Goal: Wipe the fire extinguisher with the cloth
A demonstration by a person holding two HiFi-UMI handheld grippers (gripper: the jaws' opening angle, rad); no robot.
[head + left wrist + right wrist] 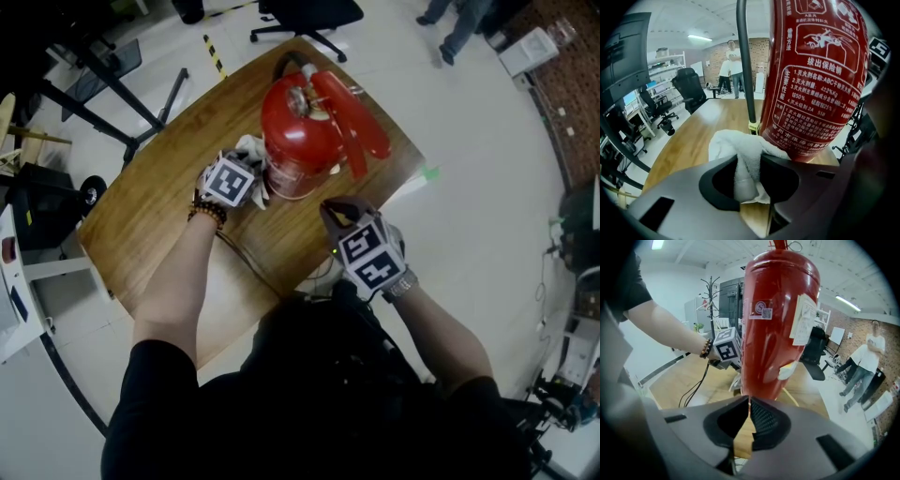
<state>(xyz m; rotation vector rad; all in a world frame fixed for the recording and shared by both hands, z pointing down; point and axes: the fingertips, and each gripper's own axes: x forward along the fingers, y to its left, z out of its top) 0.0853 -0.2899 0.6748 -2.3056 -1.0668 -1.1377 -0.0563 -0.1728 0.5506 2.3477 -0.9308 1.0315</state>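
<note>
I grip the cloth in my left gripper's jaws, its bunched end against the lower side of the fire extinguisher, which stands upright on the tabletop, ready for wiping. My right gripper, jaws closed on nothing, sits just beside the base, probably to steady it.

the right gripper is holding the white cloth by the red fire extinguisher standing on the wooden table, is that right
No: the left gripper holds the white cloth, as the left gripper view shows; the right gripper is shut on nothing. The red fire extinguisher does stand on the wooden table.
</note>
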